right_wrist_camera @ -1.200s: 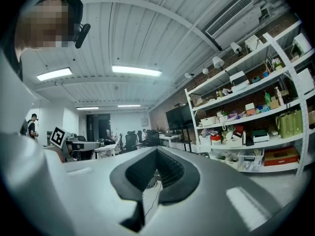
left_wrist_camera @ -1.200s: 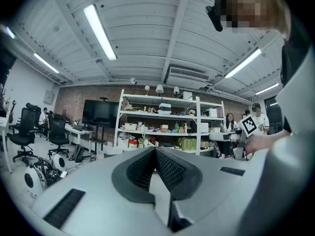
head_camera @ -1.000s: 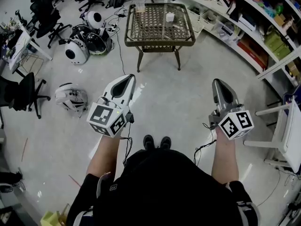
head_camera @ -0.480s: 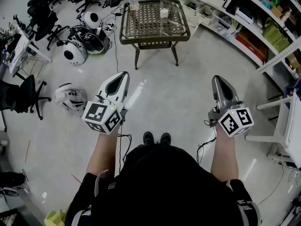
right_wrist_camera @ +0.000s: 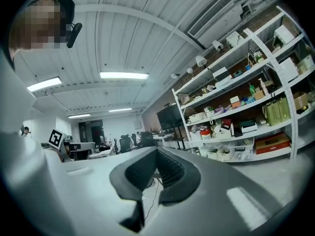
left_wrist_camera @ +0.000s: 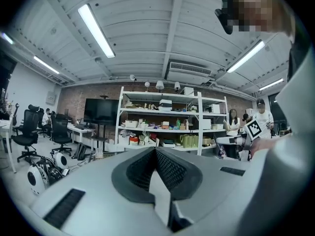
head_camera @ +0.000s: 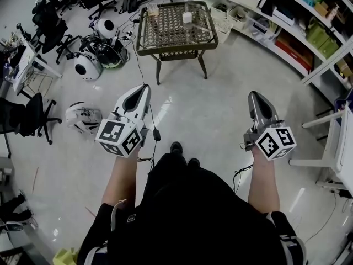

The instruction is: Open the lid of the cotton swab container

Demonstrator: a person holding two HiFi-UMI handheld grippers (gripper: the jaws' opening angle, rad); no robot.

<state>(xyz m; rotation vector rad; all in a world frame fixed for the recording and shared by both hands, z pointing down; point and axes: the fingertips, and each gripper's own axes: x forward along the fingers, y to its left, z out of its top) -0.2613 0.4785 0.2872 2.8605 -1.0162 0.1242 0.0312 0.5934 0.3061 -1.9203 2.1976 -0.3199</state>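
Observation:
A low wicker table with a glass top point(head_camera: 144, 44) stands on the floor well ahead of me. On it sit a small white container point(head_camera: 187, 17) and a clear container point(head_camera: 153, 10); I cannot tell which one holds cotton swabs, and no lid detail shows at this distance. My left gripper point(head_camera: 144, 88) and right gripper point(head_camera: 254, 95) are held at waist height, far short of the table. Both point forward and both are shut and empty. In the left gripper view the gripper point(left_wrist_camera: 155, 149) has its jaws closed together, and so does the gripper point(right_wrist_camera: 156, 149) in the right gripper view.
Several round white and black machines point(head_camera: 88, 64) and cables lie on the floor at the left, by office chairs point(head_camera: 25, 115). Stocked shelves point(head_camera: 309, 43) run along the right, with a white table point(head_camera: 339, 148) at the right edge. Bare floor lies between me and the table.
The view has shifted, so the wicker table sits a little further left and up. One foot has stepped forward. Both grippers stay shut at much the same height.

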